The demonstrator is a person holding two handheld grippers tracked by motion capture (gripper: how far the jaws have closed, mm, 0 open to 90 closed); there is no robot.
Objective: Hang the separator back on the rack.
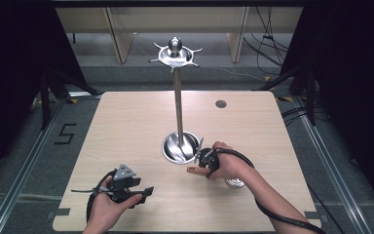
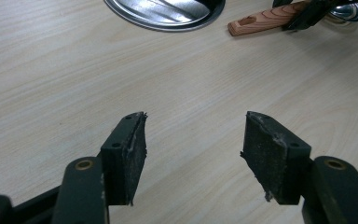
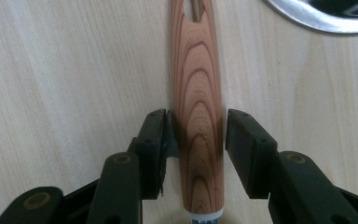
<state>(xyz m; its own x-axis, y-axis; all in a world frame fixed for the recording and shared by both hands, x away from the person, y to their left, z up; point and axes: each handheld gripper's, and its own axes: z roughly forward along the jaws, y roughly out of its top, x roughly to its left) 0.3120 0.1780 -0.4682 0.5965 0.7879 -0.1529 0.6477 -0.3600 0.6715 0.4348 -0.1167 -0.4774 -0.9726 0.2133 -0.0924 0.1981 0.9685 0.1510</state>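
Fingers (image 3: 156, 151) of the right gripper (image 3: 198, 151) stand on both sides of a wooden handle (image 3: 198, 93); whether they already press it I cannot tell, because a thin dark gap seems to remain at the right side. On the counter (image 1: 126, 126) this handle lies just beside the steel base dish (image 1: 173, 151) of a tall stand (image 1: 177, 105); its metal end (image 1: 234, 183) is mostly hidden under the hand. The left gripper (image 2: 193, 144) waits low over bare wood with its fingers well apart, holding nothing. I think the smooth, tapering handle could slip or turn if the grip is loose; lifted carelessly, it could also knock the dish and shake the stand.
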